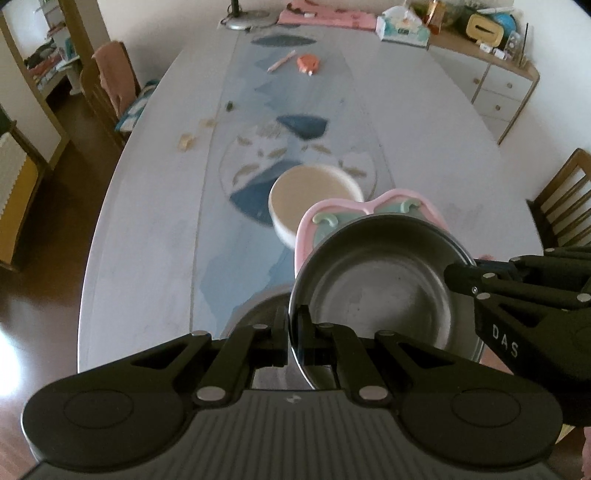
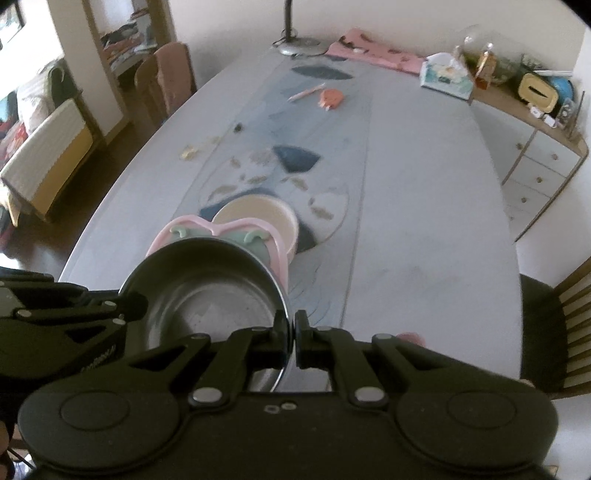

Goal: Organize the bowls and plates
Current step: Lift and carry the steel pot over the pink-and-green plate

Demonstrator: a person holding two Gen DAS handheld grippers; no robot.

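Note:
A steel bowl [image 1: 380,280] hangs above the table, held on both sides. My left gripper [image 1: 293,325] is shut on its left rim. My right gripper [image 2: 291,328] is shut on its right rim; the bowl also shows in the right wrist view [image 2: 207,291]. Just beyond the bowl sits a pink heart-shaped plate [image 1: 391,201] with green parts, also in the right wrist view [image 2: 221,230]. A cream round bowl [image 1: 310,192] stands behind it on the runner, seen too in the right wrist view [image 2: 255,214].
The long grey table [image 1: 147,206] carries a blue patterned runner, a glass placemat [image 2: 328,206], a pen, an orange item [image 1: 308,62], small wooden bits [image 1: 186,142], a lamp base and a tissue box [image 1: 402,27]. Chairs stand at both sides; a sideboard [image 2: 535,155] is at right.

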